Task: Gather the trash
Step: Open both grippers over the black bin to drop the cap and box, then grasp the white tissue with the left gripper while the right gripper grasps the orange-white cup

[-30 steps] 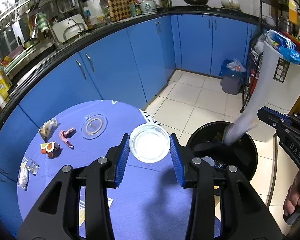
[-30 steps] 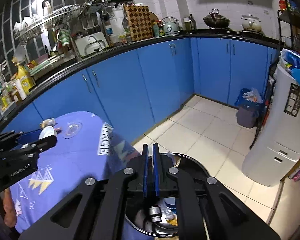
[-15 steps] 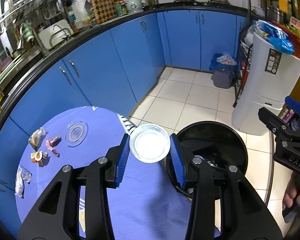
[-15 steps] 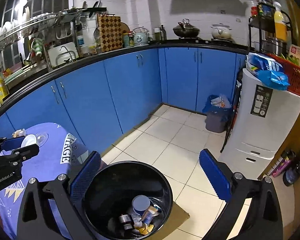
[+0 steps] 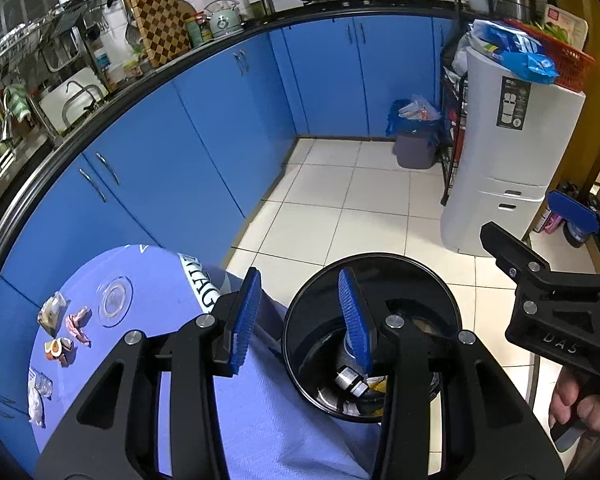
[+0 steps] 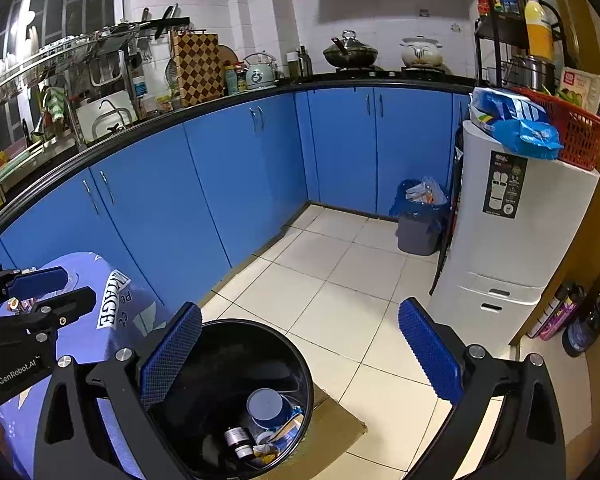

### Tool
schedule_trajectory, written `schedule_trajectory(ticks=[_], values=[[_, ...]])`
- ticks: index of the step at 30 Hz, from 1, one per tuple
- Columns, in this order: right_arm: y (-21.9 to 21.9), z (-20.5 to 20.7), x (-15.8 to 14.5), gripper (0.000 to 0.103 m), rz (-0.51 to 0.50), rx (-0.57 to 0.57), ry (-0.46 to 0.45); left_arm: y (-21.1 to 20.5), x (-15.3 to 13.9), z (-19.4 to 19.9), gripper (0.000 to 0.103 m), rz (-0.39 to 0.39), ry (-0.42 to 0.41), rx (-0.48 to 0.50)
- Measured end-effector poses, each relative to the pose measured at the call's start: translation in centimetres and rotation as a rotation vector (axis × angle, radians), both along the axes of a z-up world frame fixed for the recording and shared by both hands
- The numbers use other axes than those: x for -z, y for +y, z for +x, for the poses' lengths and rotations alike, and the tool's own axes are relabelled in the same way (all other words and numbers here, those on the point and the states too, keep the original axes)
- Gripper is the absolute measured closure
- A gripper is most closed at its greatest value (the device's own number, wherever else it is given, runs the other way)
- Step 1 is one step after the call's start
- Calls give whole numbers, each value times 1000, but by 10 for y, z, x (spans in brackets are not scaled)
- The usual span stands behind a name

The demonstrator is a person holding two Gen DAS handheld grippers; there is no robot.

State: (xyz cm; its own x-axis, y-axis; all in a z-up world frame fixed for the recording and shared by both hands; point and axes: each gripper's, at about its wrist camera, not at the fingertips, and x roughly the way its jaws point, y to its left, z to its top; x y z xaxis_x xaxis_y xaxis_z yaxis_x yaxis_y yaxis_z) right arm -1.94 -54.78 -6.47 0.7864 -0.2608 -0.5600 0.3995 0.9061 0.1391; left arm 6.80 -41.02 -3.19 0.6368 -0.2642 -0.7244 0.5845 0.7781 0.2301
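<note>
My left gripper [image 5: 299, 280] hangs over the near rim of the black trash bin [image 5: 380, 258], at the edge of the blue-clothed table [image 5: 160, 272]. Its blue pads stand a little apart with nothing between them. My right gripper [image 6: 300, 312] is open wide above the same bin [image 6: 260, 324] and holds nothing. It shows at the right of the left wrist view [image 5: 532, 224], held by a hand. Inside the bin lie a cup [image 6: 266, 402], a small can [image 6: 234, 438] and wrappers. Loose trash lies on the table's far left: a wrapper [image 5: 52, 312], pink scraps [image 5: 78, 322] and an orange piece [image 5: 58, 350].
A clear glass dish [image 5: 116, 300] sits on the table beside the scraps. Cardboard [image 6: 332, 424] lies under the bin on the white tiled floor. A white cabinet [image 6: 516, 240] stands to the right, with a small grey bin with a blue bag [image 6: 418, 224] beyond. Blue cupboards line the back.
The white round lid that sat between my left gripper's pads is gone from them, and that gripper moved right over the bin. My right gripper went from shut to wide open.
</note>
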Motion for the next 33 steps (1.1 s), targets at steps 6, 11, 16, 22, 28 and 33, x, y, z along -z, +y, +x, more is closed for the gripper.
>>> schedule_trajectory(ticks=[6, 11, 16, 22, 28, 33], values=[[3, 3, 2, 7, 17, -11, 7, 3, 1, 2, 42, 8, -5, -15], [20, 11, -3, 7, 6, -51, 12, 22, -7, 4, 25, -2, -32, -57], [45, 20, -13, 7, -15, -99, 7, 56, -16, 11, 13, -31, -53, -133], [85, 34, -28, 7, -37, -177, 1, 102, -26, 19, 9, -73, -53, -215], [137, 51, -41, 7, -91, -269, 0, 157, -30, 28, 4, -116, -32, -301], [182, 72, -46, 7, -148, -338, -7, 218, -25, 40, 4, -162, 10, -401]])
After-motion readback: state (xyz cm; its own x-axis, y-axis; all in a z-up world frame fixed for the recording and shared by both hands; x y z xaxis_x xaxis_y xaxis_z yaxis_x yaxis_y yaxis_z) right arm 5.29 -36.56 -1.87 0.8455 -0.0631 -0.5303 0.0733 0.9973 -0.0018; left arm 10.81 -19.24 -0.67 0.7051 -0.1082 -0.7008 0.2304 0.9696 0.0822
